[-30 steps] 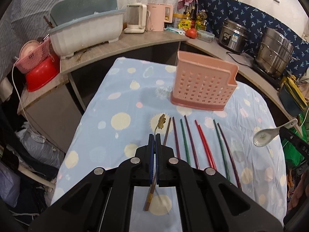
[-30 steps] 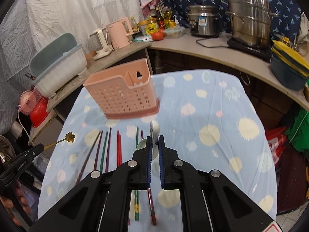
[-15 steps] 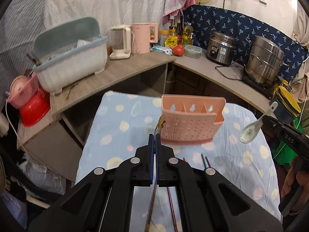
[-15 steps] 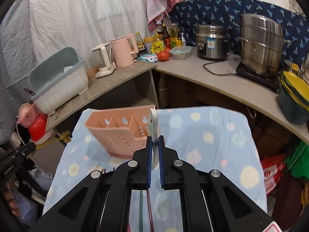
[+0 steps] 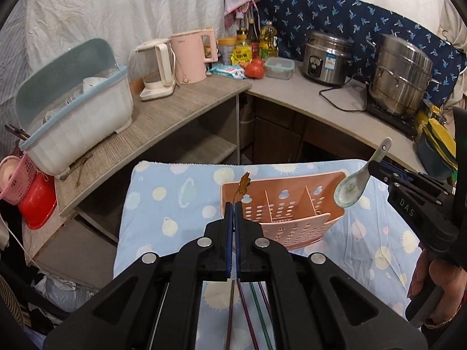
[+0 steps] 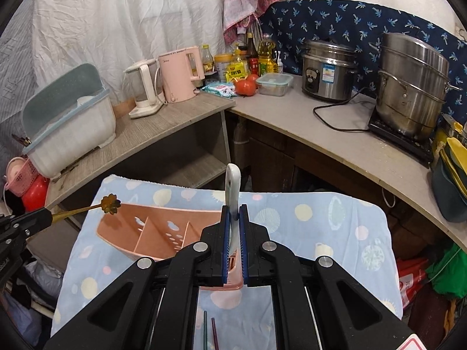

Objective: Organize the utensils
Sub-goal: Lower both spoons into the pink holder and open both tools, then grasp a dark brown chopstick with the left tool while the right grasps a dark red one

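The left gripper (image 5: 233, 204) is clamping a gold fork (image 5: 244, 181) and the right gripper (image 6: 234, 208) a spoon (image 6: 232, 185) above the empty caddy (image 5: 287, 204), chopsticks (image 5: 248, 315) lying unsorted on the counter (image 5: 175, 204).

Black two-finger grippers with blue pads, one bare hand in view

The left gripper (image 5: 233, 204) is matte black plastic: two angular arms with triangular cut-outs, round silver screws at the joints, and thin blue ribbed pads (image 5: 229, 218) lining the inner faces of its fingers. The right gripper (image 6: 234, 208) has the same black frame, silver screws and blue pads (image 6: 224, 233); seen from the left wrist, its side carries raised letters "DAS". The right hand (image 5: 437, 277) on its dark handle shows bare skin, with a thin reddish band at the wrist.
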`<state>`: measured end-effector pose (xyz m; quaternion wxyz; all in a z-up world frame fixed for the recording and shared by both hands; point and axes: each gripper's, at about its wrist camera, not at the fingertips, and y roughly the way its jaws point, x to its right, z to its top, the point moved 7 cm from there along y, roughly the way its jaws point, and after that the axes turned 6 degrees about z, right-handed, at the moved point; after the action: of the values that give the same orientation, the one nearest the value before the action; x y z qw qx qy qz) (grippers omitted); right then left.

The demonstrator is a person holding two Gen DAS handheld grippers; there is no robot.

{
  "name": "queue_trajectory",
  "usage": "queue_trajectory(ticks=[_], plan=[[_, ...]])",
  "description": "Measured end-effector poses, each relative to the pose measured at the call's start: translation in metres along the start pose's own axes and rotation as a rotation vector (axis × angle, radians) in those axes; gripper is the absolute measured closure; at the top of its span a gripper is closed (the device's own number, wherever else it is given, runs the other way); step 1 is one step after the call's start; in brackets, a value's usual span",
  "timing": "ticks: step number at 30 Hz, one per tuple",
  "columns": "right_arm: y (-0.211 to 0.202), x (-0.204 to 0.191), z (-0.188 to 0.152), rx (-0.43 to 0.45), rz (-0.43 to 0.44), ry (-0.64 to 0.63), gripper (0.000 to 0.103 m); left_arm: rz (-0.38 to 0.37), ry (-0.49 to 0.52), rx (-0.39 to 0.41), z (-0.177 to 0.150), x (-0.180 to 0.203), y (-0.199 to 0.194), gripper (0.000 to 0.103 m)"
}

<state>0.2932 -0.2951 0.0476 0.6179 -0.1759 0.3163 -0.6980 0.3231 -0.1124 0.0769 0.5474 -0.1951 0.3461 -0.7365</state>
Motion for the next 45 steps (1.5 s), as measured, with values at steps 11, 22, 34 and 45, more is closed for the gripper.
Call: queue_trajectory(ticks=[11, 22, 34, 45], plan=[[0.027, -0.005, -0.015, -0.037, 0.035, -0.003, 0.093, 0.008, -0.079, -0.074, -0.012, -0.007, 0.041, 0.099], [-0.007, -0.001, -0.034, -0.01, 0.049, 0.015, 0.072, 0.047, -0.142, -0.047, -0.035, -0.03, 0.024, 0.073], [-0.047, 0.001, -0.104, -0.06, 0.058, 0.036, 0.071, 0.098, -0.159, -0.07, -0.096, -0.045, 0.001, 0.073], [-0.076, -0.006, -0.177, -0.131, 0.069, 0.037, 0.071, 0.102, -0.16, -0.109, -0.152, -0.037, -0.017, 0.073]])
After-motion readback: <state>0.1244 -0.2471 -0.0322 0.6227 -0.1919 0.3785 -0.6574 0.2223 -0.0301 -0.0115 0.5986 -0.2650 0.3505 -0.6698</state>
